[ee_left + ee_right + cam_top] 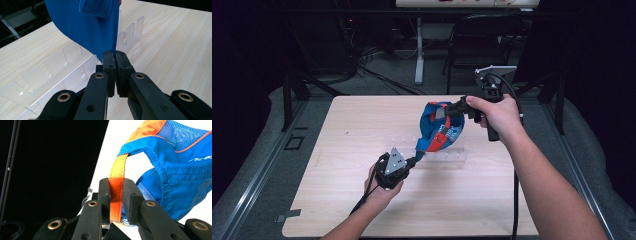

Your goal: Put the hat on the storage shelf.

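Left gripper (115, 56) clamped on blue fabric edge of the vest (439, 127). Right gripper (116, 182) clamped on the vest's orange strap (117, 173). Vest stretched between them, lifted just above the clear plastic rack (452, 157) on the table (352, 130).

Lab / recording studio setup, not a home.

Light wood counter (362, 130) stands alone on grey carpet floor (257, 165), ringed by black curtains (592, 60) that darken the whole surround. Metal rails (249, 182) run along the floor beside the counter, with black stand legs (292, 95) at the corners. Loose cables (377, 65) sprawl on the floor behind, near the white leg (419, 50) of a second desk and a black chair (477, 40). Tape mark (287, 216) at the counter's near corner. Cabled hand-held gripper (419, 156) in each hand, clear acrylic rack (447, 155) on the counter: a rigged data-capture station.
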{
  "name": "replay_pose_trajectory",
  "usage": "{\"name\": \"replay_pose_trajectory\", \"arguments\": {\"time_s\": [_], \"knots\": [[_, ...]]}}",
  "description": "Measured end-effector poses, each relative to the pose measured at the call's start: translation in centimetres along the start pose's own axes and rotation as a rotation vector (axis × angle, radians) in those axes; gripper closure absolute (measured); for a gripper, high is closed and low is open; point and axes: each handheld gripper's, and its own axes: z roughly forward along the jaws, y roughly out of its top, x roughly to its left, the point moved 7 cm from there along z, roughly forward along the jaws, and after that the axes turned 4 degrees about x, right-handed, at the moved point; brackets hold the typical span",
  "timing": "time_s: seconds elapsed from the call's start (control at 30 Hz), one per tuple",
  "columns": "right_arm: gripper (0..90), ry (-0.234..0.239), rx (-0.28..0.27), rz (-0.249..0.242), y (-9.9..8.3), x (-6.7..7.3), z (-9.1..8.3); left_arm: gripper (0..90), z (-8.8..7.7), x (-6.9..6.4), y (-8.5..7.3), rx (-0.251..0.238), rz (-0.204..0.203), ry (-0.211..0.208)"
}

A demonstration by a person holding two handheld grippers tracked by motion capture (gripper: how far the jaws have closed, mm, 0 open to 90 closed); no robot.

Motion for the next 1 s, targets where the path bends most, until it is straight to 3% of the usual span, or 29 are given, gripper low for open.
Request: {"name": "replay_pose_trajectory", "arguments": {"time_s": [0.5,0.8,1.0], "knots": [[77.7,-0.005,0.016,0.013,-0.2,-0.9,0.6,88.1,0.5,0.2,-0.6,0.001,-0.019,-0.003],[77.8,0.010,-0.006,0.007,0.0,-0.3,0.0,87.8,0.3,0.8,-0.6,-0.006,-0.032,-0.006],[77.8,-0.008,0.012,0.003,0.0,-0.6,0.5,87.9,1.2,0.5,-0.9,0.028,-0.043,-0.030]]}}
